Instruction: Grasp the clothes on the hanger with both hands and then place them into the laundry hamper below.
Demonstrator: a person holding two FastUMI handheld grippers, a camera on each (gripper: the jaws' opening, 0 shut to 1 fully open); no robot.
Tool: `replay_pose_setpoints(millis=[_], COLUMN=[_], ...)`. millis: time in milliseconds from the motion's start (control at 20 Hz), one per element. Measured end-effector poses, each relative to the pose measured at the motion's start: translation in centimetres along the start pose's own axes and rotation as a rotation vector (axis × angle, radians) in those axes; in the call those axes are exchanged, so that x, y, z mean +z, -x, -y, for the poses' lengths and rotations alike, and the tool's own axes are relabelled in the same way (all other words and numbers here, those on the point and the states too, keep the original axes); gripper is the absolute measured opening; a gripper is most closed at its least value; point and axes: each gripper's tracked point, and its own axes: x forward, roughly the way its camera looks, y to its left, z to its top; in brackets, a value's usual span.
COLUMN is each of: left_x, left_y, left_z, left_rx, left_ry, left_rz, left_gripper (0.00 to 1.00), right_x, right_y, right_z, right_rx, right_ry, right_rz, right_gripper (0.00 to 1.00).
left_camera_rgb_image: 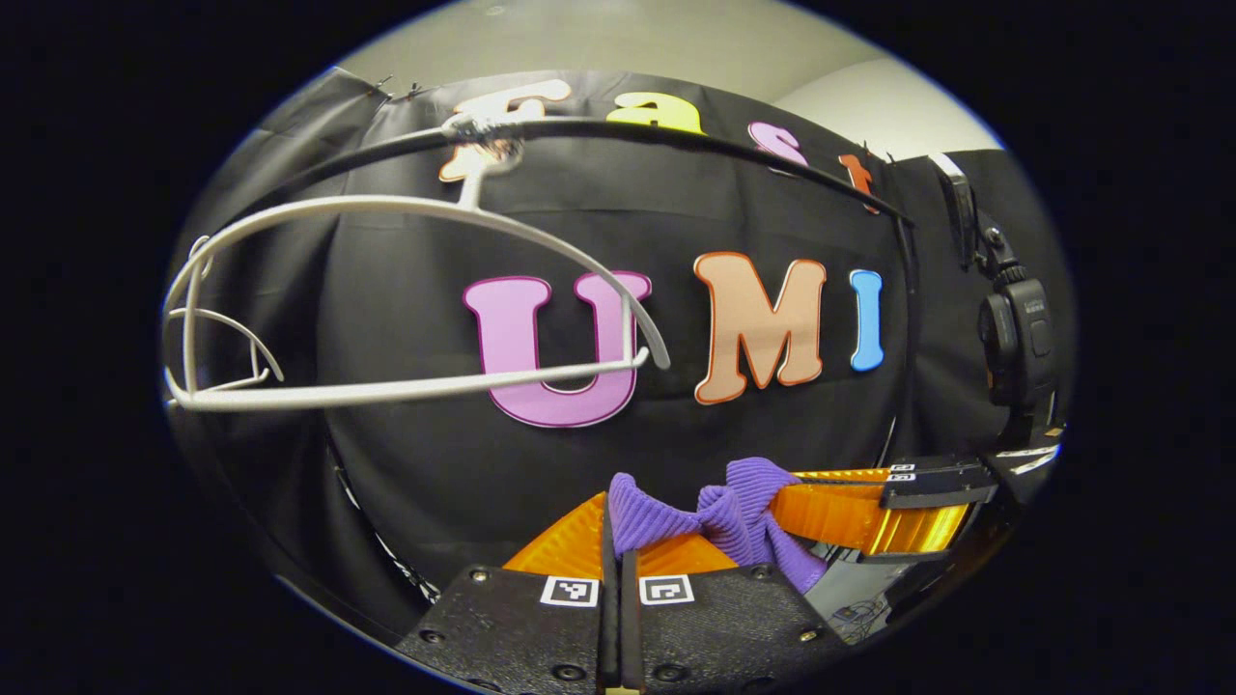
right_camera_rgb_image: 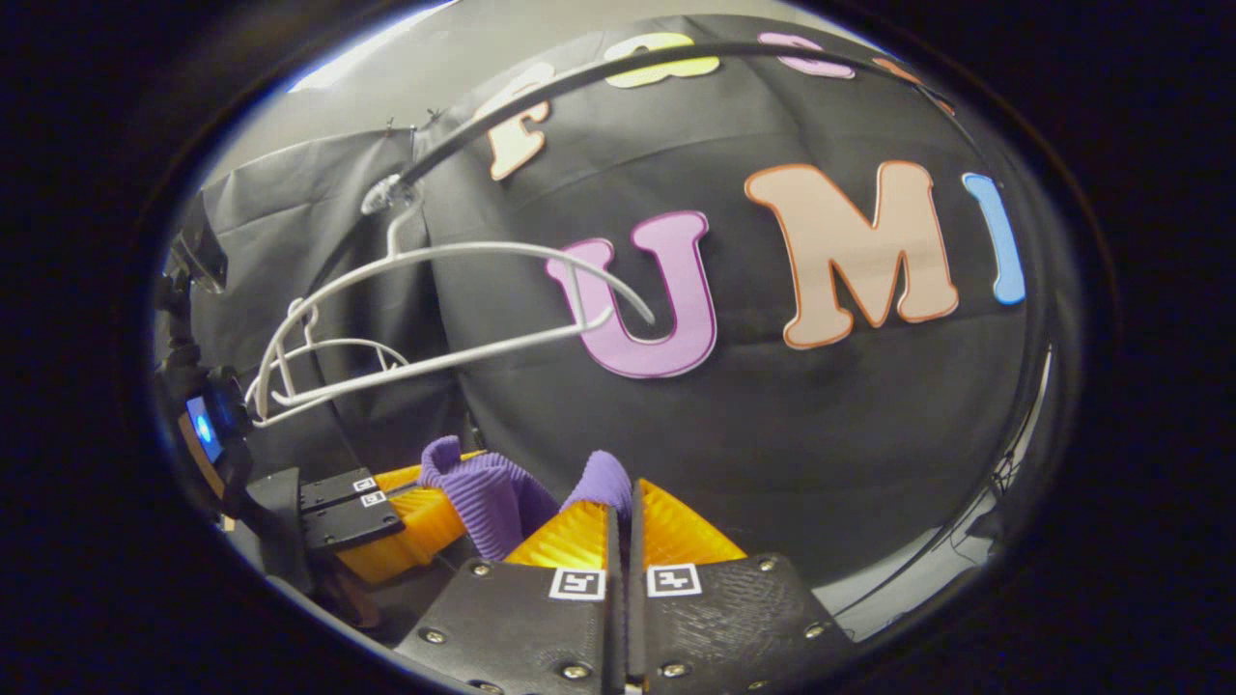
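A purple ribbed garment [left_camera_rgb_image: 719, 521] is stretched between my two grippers, off the hanger. My left gripper [left_camera_rgb_image: 618, 526] is shut on one bunched end of it, the cloth poking up between the orange fingers. My right gripper [right_camera_rgb_image: 623, 512] is shut on the other end of the purple garment [right_camera_rgb_image: 488, 502]. In the left gripper view the right gripper [left_camera_rgb_image: 869, 512] lies at lower right, pinching the cloth. In the right gripper view the left gripper [right_camera_rgb_image: 386, 521] lies at lower left. The white plastic hanger [left_camera_rgb_image: 386, 290] hangs bare from a black rail [left_camera_rgb_image: 676, 135]; white hanger [right_camera_rgb_image: 425, 319] also above left.
The black cloth wall stands close behind the hanger. A black camera on a mount [left_camera_rgb_image: 1014, 338] is clamped at the right end of the rail, and the same kind of device with a lit screen [right_camera_rgb_image: 203, 425] sits at left.
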Motion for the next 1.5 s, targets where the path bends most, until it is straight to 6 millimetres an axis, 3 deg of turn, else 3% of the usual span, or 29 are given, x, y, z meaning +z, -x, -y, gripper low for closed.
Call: replay_pose_setpoints(millis=[300, 600, 950, 1100, 1250, 1300, 1350, 1400, 1500], left_x=[-7.5, -18.1, -31.1, -35.6, -39.0, -39.8, -40.9, -41.1, -39.5], left_y=[-3.7, -5.7, -9.3, -10.6, -11.3, -11.4, -11.3, -10.8, -10.3], left_z=[-0.1, -1.0, -0.5, -0.2, 0.5, 0.6, 1.0, 0.8, 0.0], left_rx=[0.013, 0.018, 0.019, 0.026, 0.034, 0.039, 0.042, 0.068, 0.114], left_ry=[0.042, 0.057, 0.054, 0.074, 0.110, 0.133, 0.155, 0.171, 0.176], left_rz=[-0.114, -0.241, -0.393, -0.431, -0.459, -0.473, -0.502, -0.507, -0.487], left_gripper=[0.01, 0.02, 0.04, 0.05, 0.06, 0.17, 0.14, 0.41, 0.94], right_x=[-7.6, -16.4, -26.2, -30.3, -32.9, -33.6, -33.6, -33.8, -32.7], right_y=[-2.8, -5.2, -10.0, -11.0, -11.7, -11.5, -11.4, -11.2, -10.2], right_z=[2.7, 5.2, 10.6, 12.3, 13.4, 13.8, 14.0, 14.5, 14.8], right_rx=[-0.051, -0.103, -0.210, -0.244, -0.265, -0.278, -0.280, -0.280, -0.296], right_ry=[-0.024, -0.021, -0.078, -0.091, -0.089, -0.068, -0.056, -0.041, -0.010], right_rz=[-0.170, -0.315, -0.404, -0.446, -0.466, -0.474, -0.472, -0.471, -0.452], right_gripper=[0.02, 0.02, 0.02, 0.02, 0.04, 0.06, 0.10, 0.32, 0.77])
